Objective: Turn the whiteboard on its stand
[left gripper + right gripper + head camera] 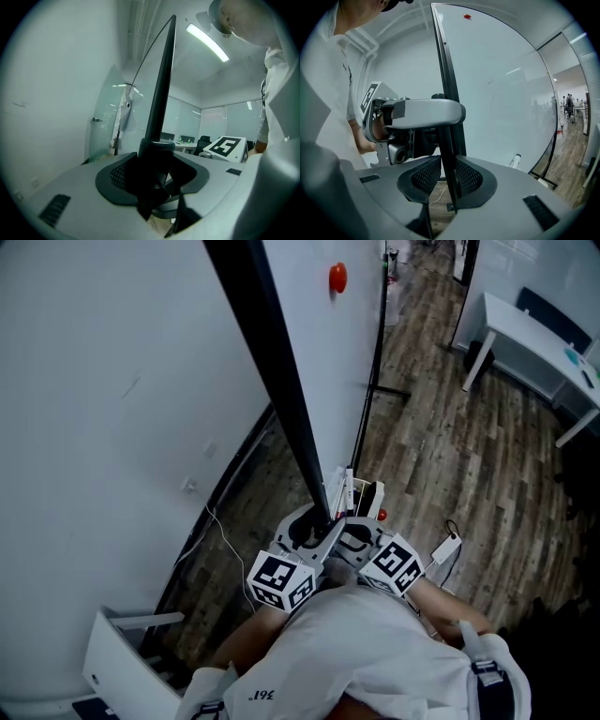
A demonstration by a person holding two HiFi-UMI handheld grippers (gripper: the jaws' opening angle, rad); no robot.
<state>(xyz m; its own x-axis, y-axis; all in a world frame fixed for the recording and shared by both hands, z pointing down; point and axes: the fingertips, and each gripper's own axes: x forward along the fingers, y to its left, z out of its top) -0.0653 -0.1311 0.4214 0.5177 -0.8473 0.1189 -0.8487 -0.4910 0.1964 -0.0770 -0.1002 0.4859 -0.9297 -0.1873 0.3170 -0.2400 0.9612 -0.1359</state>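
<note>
**Both grippers clamped on the whiteboard's edge**

The only holder-type thing is the ledge at the board's bottom, with some markers (pixel 349 491) sitting there. I can't make out the ledge itself.

The person's forearms come in close together in front of the body. The left gripper (pixel 314 526) and right gripper (pixel 353 536) are pressed right beside each other, one on each side of the board. Each gripper's own view shows its jaws squeezed onto the dark frame (pixel 272 362), so both are gripping it.

The whiteboard (pixel 319 334) shows nearly edge-on, close to the wall, on its black stand (pixel 375 371). It has a clean white face with one red magnet (pixel 337 277) up high.
</note>
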